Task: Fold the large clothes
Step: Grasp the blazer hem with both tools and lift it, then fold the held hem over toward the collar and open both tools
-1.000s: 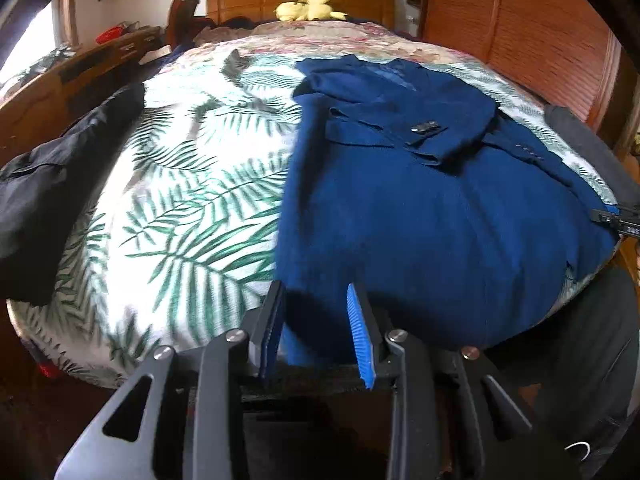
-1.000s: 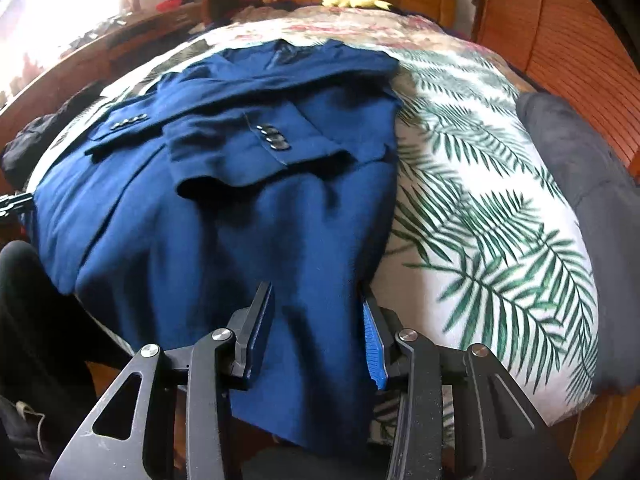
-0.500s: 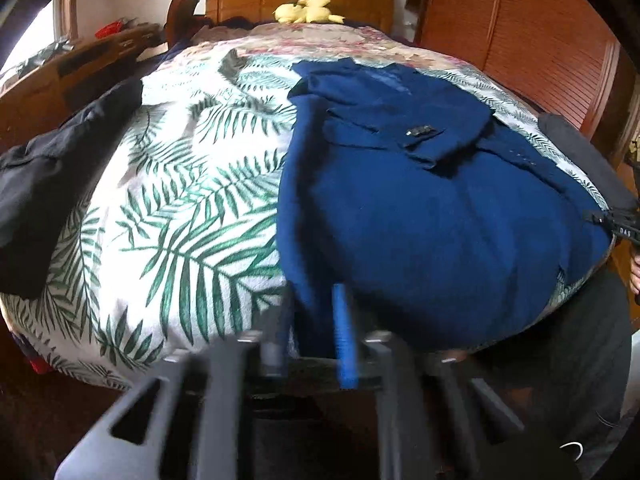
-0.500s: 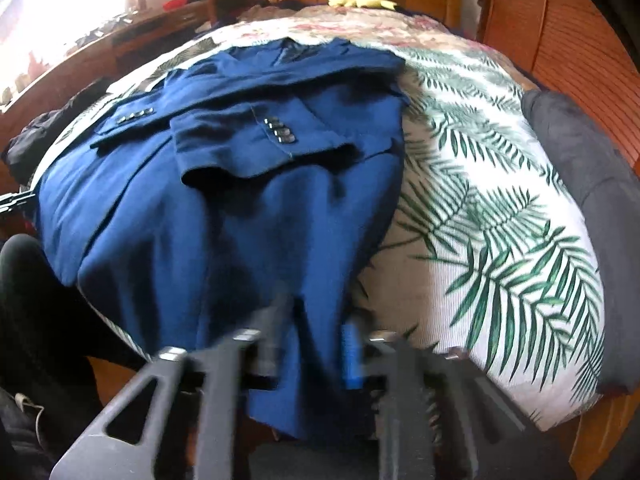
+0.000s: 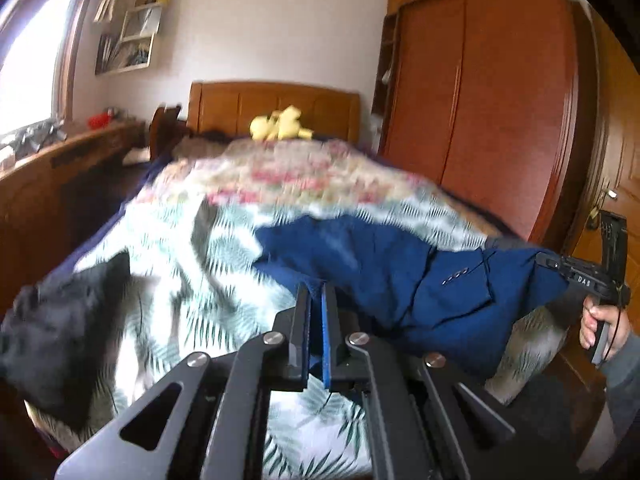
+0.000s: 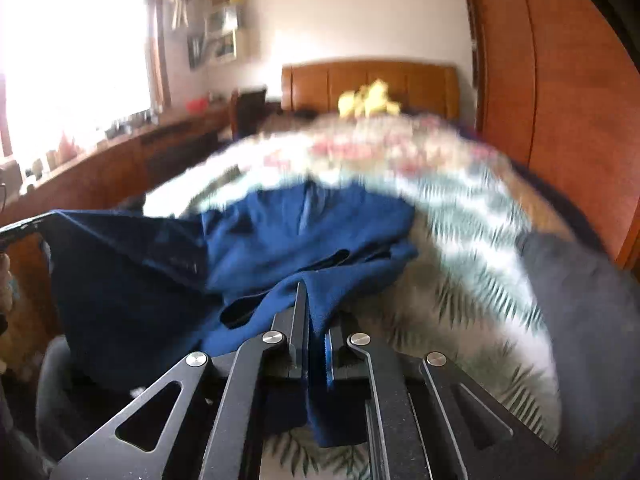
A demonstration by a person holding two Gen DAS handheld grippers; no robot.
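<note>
A dark blue suit jacket [image 5: 404,276] lies on the leaf-print bedspread [image 5: 168,280], its lower hem lifted off the bed's near end. My left gripper [image 5: 316,312] is shut on the jacket's hem at its left corner. My right gripper [image 6: 316,320] is shut on the hem at the right corner of the jacket [image 6: 280,240]. The jacket hangs stretched between the two grippers. The right gripper also shows in the left wrist view [image 5: 560,266], and the left gripper in the right wrist view [image 6: 20,230]. Both views are blurred by motion.
A black garment [image 5: 60,320] lies at the bed's left edge and a dark grey one [image 6: 580,300] at its right edge. A yellow plush toy [image 5: 280,128] sits by the wooden headboard [image 5: 276,108]. A wooden wardrobe [image 5: 500,100] stands right, a long sideboard [image 5: 60,168] left.
Both grippers have shut on the jacket's hem and lifted it up from the bed's near end. The cameras now point higher, towards the headboard and the wall.
</note>
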